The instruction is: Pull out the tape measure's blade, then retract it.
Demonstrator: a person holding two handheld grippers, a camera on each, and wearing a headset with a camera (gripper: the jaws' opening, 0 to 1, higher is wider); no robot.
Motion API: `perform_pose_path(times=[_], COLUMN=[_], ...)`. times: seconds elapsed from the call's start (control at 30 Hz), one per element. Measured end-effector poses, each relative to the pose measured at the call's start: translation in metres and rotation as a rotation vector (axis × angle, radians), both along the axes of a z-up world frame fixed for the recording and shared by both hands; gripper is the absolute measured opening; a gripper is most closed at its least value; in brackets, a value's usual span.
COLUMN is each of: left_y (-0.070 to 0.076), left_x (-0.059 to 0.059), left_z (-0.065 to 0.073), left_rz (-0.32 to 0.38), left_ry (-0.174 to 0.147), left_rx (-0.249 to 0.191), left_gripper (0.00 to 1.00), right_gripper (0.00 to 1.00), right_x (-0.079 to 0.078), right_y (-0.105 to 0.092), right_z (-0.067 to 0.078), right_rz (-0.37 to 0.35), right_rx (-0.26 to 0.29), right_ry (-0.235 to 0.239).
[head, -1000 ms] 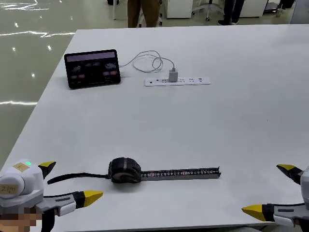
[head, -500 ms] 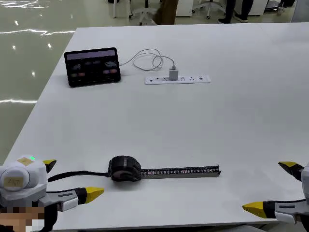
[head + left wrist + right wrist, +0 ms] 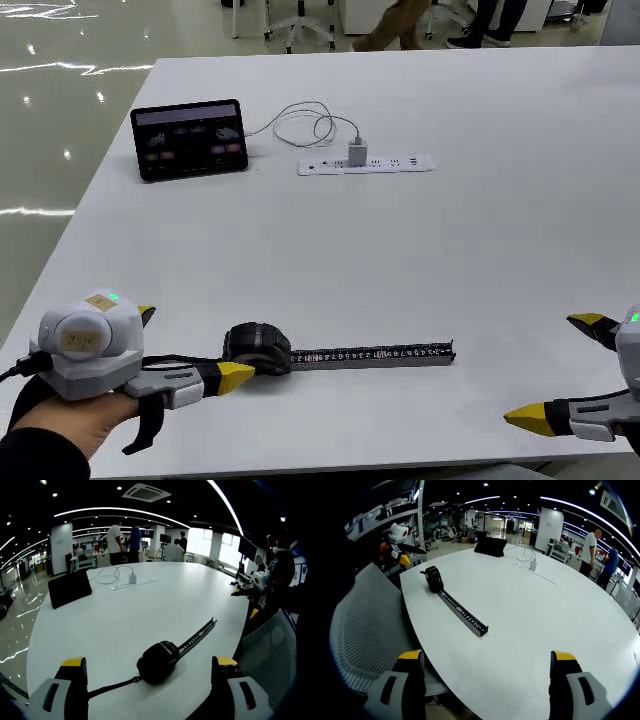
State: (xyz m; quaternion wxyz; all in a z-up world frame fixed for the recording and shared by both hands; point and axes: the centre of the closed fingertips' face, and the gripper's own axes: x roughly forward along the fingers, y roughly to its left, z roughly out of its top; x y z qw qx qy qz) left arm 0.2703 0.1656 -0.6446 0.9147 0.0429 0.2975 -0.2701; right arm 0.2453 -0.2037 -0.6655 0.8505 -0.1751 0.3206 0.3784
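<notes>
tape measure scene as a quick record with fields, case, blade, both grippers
tape measure case: black, on the white table, near its front edge
blade: pulled out, lying flat, pointing toward the right gripper's side
left gripper: open, case just ahead between its jaws, not gripped
right gripper: open, apart from the blade's tip
stage: blade out, not yet retracted

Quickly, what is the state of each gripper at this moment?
Left gripper: open, holding nothing; the tape measure lies just ahead, in line with the gap of its jaws.
Right gripper: open, holding nothing.
</notes>
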Motion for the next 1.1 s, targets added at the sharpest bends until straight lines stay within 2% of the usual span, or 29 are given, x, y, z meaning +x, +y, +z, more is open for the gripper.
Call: perform_pose_path(times=[0.07, 0.13, 0.17, 0.23, 0.33, 0.43, 0.47, 0.53, 0.57, 0.63, 0.7, 0.77, 0.83, 0.9, 1.0, 1.1], left_y=[-0.006, -0.011, -0.012, -0.013, -0.018, -0.014, -0.012, -0.012, -0.013, -0.015, -0.017, -0.018, -0.019, -0.020, -0.024, -0.029], left_x=[0.002, 0.004, 0.005, 0.008, 0.010, 0.015, 0.016, 0.016, 0.013, 0.016, 0.016, 0.019, 0.022, 0.027, 0.032, 0.032], left_z=[-0.001, -0.003, -0.004, -0.008, -0.013, -0.020, -0.024, -0.028, -0.030, -0.030, -0.035, -0.037, -0.038, -0.038, -0.043, -0.050], left_rz=[0.002, 0.016, 0.020, 0.034, 0.040, 0.072, 0.096, 0.125, 0.155, 0.164, 0.174, 0.191, 0.222, 0.246, 0.263, 0.292], left_ry=[0.003, 0.026, 0.022, 0.023, 0.042, 0.042, 0.052, 0.079, 0.112, 0.089, 0.091, 0.071, 0.074, 0.060, 0.053, 0.059], left_rx=[-0.002, -0.020, -0.017, 0.002, 0.006, 0.051, 0.061, 0.044, 0.026, 0.005, 0.021, 0.031, 0.019, 0.005, 0.010, -0.005], left_gripper=[0.99, 1.00, 1.00, 1.00, 1.00, 1.00, 1.00, 1.00, 0.99, 0.99, 1.00, 1.00, 1.00, 1.00, 1.00, 1.00], right_gripper=[1.00, 1.00, 1.00, 1.00, 1.00, 1.00, 1.00, 1.00, 1.00, 1.00, 1.00, 1.00, 1.00, 1.00, 1.00, 1.00], right_x=[0.002, 0.004, 0.004, 0.007, 0.010, 0.012, 0.013, 0.014, 0.015, 0.016, 0.016, 0.019, 0.019, 0.022, 0.024, 0.026], right_y=[0.000, 0.001, 0.002, 0.004, 0.007, 0.009, 0.010, 0.010, 0.011, 0.012, 0.015, 0.017, 0.019, 0.022, 0.027, 0.030], right_z=[-0.001, -0.002, -0.002, -0.002, -0.002, -0.003, -0.004, -0.004, -0.005, -0.005, -0.005, -0.007, -0.010, -0.010, -0.011, -0.015], right_rz=[0.011, 0.019, 0.023, 0.035, 0.051, 0.070, 0.078, 0.086, 0.092, 0.108, 0.125, 0.150, 0.165, 0.178, 0.200, 0.229], right_rx=[-0.008, -0.012, -0.014, -0.021, -0.025, -0.035, -0.039, -0.041, -0.044, -0.045, -0.051, -0.067, -0.080, -0.085, -0.090, -0.099], right_ry=[0.005, 0.009, 0.011, 0.009, 0.012, 0.012, 0.013, 0.014, 0.014, 0.005, 0.005, -0.005, 0.006, 0.003, 0.007, 0.009])
